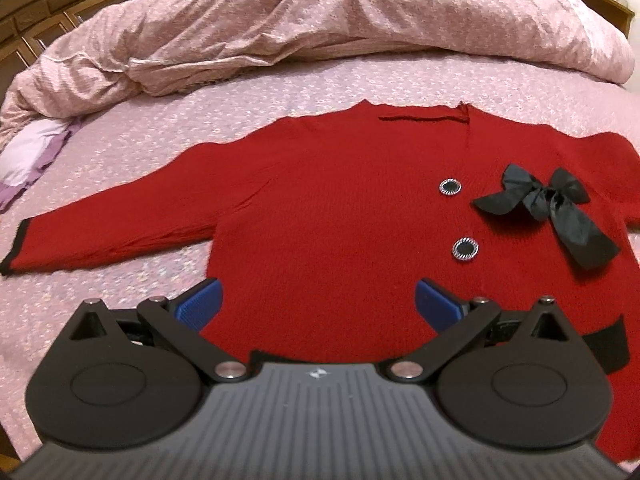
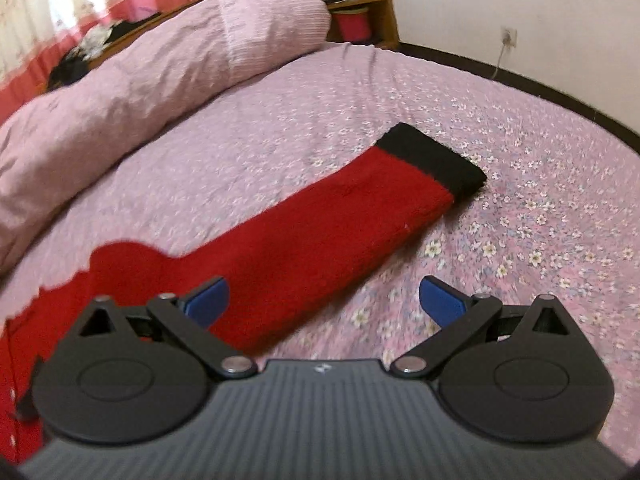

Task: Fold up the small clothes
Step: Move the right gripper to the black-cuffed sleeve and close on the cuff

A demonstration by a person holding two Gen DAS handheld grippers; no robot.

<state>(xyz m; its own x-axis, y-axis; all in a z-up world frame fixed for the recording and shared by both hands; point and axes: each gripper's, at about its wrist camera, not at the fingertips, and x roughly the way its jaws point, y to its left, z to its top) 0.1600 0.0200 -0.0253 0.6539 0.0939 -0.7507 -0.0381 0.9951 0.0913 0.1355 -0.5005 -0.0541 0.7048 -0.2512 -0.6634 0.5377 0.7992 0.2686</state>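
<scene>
Red knitted cardigan [image 1: 320,216] lies spread flat, front side up, on the bed [image 1: 200,120], which is covered by a pink sheet with small flowers. In the left wrist view its body fills the middle, with the neckline at the far edge and the black-banded hem [image 1: 608,336] at the near right. Two round black buttons with silver rims, one [image 1: 450,187] farther and one [image 1: 465,249] nearer, sit along the front, and a black ribbon bow [image 1: 552,208] lies just right of them. One sleeve [image 1: 112,236] stretches out to the left and ends in a thin black cuff edge [image 1: 16,246]. A rumpled pink quilt [image 1: 320,28] is heaped along the far side of the bed.

The left claw [image 1: 318,306] hovers over the near part of the cardigan body, its blue pads [image 1: 200,304] wide apart and holding nothing.

In the right wrist view the other sleeve [image 2: 320,240] runs from near left to far right, ending in a broad black cuff [image 2: 432,160] flat on the sheet. The right claw [image 2: 324,304] is also spread open and empty, with its left pad [image 2: 208,300] over the sleeve and its right pad [image 2: 440,300] over bare sheet.

A small logo mark on each claw body is too small to read; no other writing is legible
</scene>
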